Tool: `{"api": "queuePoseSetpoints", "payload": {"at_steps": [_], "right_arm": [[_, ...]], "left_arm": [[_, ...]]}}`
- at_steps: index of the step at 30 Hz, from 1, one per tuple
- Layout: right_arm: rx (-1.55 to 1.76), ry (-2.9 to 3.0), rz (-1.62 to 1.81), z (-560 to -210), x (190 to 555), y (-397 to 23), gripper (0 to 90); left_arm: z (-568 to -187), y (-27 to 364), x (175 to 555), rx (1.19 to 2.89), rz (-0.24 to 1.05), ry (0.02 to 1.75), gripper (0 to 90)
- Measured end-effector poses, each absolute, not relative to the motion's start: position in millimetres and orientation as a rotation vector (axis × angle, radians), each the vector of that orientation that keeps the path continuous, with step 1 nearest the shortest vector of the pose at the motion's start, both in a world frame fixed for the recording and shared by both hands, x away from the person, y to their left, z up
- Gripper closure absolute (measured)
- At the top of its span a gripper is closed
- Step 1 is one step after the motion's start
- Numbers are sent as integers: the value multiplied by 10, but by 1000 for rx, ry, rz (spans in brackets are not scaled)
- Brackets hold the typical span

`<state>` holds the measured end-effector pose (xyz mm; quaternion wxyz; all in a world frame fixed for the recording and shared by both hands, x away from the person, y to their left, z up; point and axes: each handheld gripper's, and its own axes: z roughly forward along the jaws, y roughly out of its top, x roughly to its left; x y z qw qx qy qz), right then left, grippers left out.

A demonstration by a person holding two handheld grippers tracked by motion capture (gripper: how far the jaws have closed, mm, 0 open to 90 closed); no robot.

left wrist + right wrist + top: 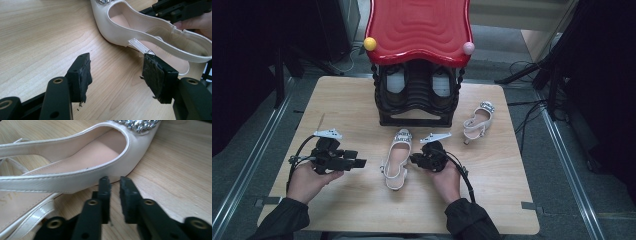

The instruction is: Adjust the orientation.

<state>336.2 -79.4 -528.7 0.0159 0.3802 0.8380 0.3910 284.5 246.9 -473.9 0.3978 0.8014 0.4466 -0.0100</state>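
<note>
the near white shoe (397, 159) lies on its sole in the middle of the bench (357, 210), jewelled toe pointing far toward the shoe rack (417, 102), heel strap toward the person. the right tongs (416, 160) sit just right of it, at its side wall; in the right gripper view the jaws stand a narrow gap apart with nothing between them, their tips just short of the shoe's rim (75, 176). the left tongs (360, 163) hover to the shoe's left, jaws wide and empty, pointing across at the strap (140, 46).

the step looks like getting a hold on this shoe to move it to the rack. to do it well, i'd open the right tongs a little more and slide one jaw inside the shoe and one outside, so the pads pinch the stiff side wall rather than the thin strap, which would flex and let the shoe swing. the left tongs can steady the heel end from the other side. lift level, toe leading.

the second white shoe (477, 121) lies farther right, well apart. the rack's red top (419, 27) overhangs the shelves, where dark shoes (395, 85) already sit, so the approach has to come in low.
</note>
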Motion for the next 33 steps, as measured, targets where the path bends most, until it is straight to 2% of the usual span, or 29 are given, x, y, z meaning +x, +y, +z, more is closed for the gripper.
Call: {"api": "queuePoseSetpoints", "payload": {"at_steps": [2,8,17,33], "right_arm": [[1178,2595,1225,-5256,3356,-824,715],[1191,2559,1241,-5173,3347,-952,617],[1231,2508,1243,-5083,3349,-1207,575],[1272,2456,1214,-5006,3422,-1517,571]], "left_arm": [[-4740,2463,2863,2028,-31,1129,397],[-4737,2442,2927,2032,-42,1109,390],[-4735,2350,3014,2048,-57,1076,390],[-4738,2200,3081,2072,-91,1025,388]]}}
